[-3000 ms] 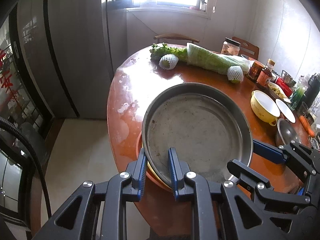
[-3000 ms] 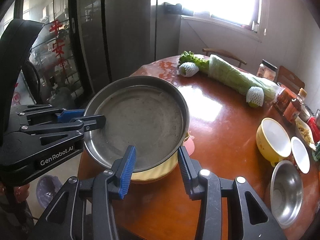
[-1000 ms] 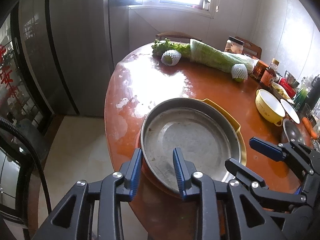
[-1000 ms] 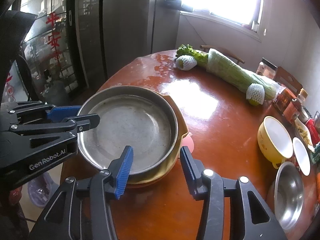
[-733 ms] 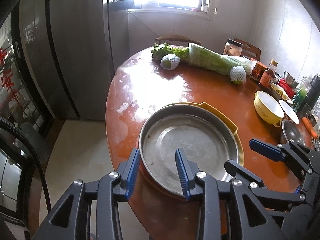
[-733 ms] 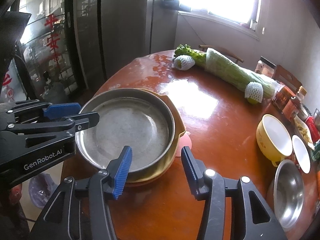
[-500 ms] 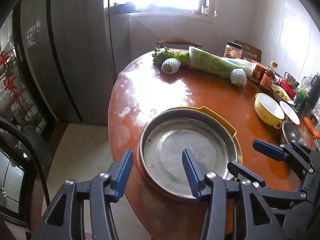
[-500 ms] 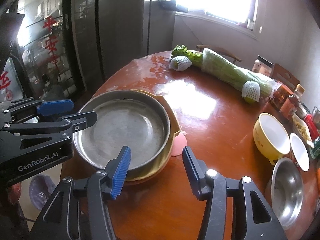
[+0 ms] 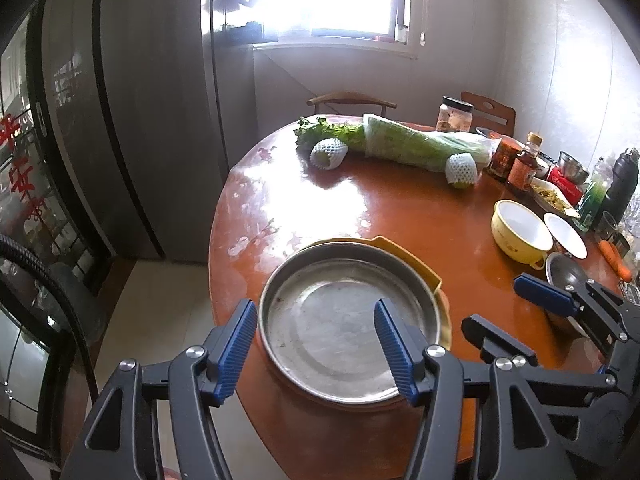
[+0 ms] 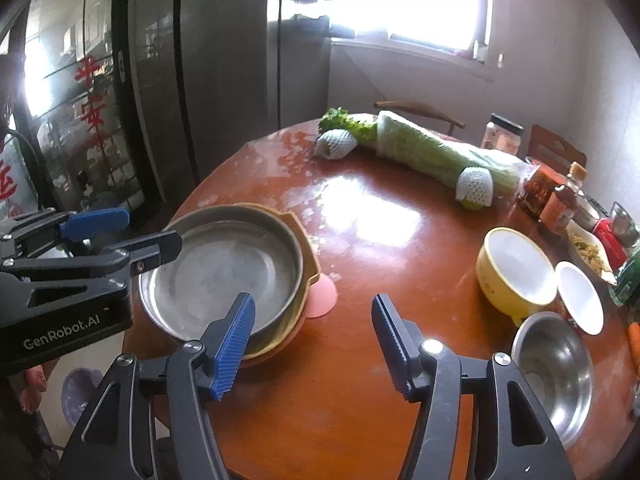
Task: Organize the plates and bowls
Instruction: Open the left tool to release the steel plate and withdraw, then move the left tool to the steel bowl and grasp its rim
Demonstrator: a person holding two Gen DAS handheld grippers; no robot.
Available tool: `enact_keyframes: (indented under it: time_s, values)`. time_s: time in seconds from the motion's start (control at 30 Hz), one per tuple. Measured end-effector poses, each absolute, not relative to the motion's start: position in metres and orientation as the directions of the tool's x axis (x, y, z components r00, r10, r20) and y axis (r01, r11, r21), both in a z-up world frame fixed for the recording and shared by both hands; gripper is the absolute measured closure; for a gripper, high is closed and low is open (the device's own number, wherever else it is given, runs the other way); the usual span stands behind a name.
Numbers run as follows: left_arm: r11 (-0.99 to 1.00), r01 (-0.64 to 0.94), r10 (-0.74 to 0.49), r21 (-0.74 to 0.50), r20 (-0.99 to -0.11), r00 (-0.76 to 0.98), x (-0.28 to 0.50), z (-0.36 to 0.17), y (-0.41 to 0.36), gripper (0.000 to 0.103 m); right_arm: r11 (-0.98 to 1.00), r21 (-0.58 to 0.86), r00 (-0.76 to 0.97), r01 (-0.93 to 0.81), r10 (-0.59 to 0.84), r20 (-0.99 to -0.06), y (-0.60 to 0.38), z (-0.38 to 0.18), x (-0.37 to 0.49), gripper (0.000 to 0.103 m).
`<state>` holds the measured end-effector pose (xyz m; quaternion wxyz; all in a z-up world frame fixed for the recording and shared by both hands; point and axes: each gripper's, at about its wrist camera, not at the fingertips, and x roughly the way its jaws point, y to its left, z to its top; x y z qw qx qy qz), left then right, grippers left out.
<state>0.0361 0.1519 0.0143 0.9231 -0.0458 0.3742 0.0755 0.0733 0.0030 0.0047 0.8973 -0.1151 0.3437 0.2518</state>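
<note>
Nearest, at the table's near left edge, the steel pan [image 9: 344, 316] sits nested in a yellow dish [image 9: 434, 280], with what looks like a pink plate [image 10: 322, 294] under both. The left gripper [image 9: 314, 344] hangs over the pan's near rim, jaws opening and pads clear of the metal. The right gripper [image 10: 314, 344] stands just to the stack's right over bare table [image 10: 360, 392], jaws also opening, nothing between them. The remaining pieces lie along the table's right edge: the steel bowl [image 10: 554, 372] closest, then the yellow bowl [image 10: 514, 270] and a small white dish [image 10: 580, 298] beside it. All three sit to the right of the right gripper and well apart from the left, so the right hand is plainly the nearer for the next pick, probably the steel bowl
</note>
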Motion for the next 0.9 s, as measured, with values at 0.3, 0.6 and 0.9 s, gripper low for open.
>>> enact_keyframes:
  time_s: [0.3,0.6,0.9]
  values:
    - [0.989,-0.149,0.101,-0.012,-0.683,0.723,0.034,0.029,0.127,0.039,0.87,-0.021,0.674,-0.493,0.366,-0.642,-0.023,0.02,0.071,0.033]
    - [0.995,-0.101,0.084,0.013,-0.665,0.742,0.028,0.044,0.089,0.033,0.898,0.021,0.712,-0.439,0.362,-0.602,-0.071,0.036,0.066,0.03]
    - [0.998,-0.058,0.062,0.027,-0.654,0.754,0.031,0.053,0.045,0.029,0.923,0.07,0.749,-0.378,0.349,-0.564,-0.122,0.049,0.061,0.029]
